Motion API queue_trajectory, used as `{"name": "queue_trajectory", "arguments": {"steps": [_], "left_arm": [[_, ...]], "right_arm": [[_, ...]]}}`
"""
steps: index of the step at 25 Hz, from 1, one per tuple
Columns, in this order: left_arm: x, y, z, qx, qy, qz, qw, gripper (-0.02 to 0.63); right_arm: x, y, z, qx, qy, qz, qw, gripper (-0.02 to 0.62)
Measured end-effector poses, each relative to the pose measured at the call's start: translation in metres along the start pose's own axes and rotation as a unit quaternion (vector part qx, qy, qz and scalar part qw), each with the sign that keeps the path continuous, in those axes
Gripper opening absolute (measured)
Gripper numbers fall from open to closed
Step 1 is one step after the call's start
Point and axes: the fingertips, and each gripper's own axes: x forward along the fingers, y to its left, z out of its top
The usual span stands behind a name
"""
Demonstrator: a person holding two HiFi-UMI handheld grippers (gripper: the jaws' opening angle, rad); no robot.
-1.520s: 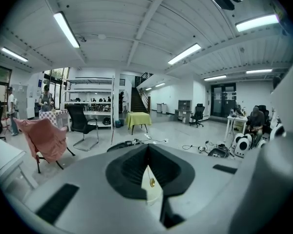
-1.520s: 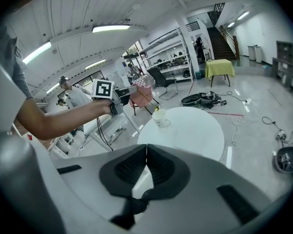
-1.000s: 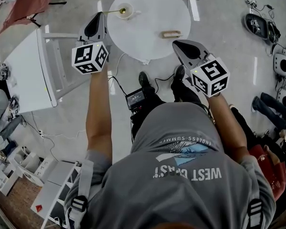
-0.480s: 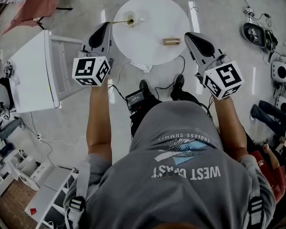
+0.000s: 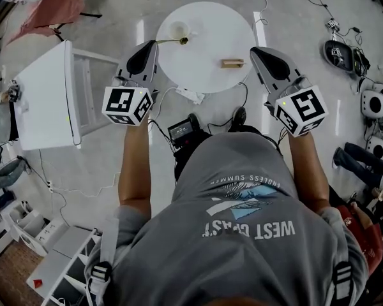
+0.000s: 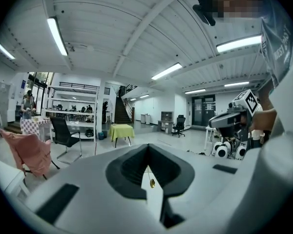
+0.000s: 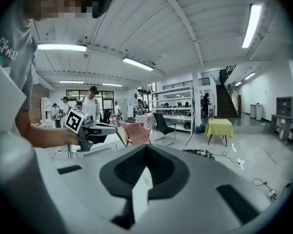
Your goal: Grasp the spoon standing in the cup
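Left hand-held gripper (image 5: 154, 43) clamps the gold spoon (image 5: 171, 41), whose bowl sits just outside the white cup (image 5: 179, 29).

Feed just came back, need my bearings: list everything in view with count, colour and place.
round table: one, white, ahead of the person
cup: one, white, on the round table's far left
spoon: one, gold, out of the cup, level beside it
block: one, tan wood, on the round table, right of centre
rectangular table: one, white, at the left
cloth: one, pink, over a chair, far left
small screen: one, black, by the person's feet
left gripper: one, grey, shut on the spoon
right gripper: one, grey, shut, empty, by the round table's right edge
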Motion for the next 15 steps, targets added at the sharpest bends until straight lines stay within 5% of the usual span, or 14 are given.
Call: {"name": "queue_trajectory", "arguments": {"steps": [15], "left_arm": [[-0.016,0.011,-0.014,-0.024,0.005,0.009,0.9997,0.005]], "right_arm": [[0.01,0.005,0.003,0.004,0.011,0.005,1.0,0.002]]}}
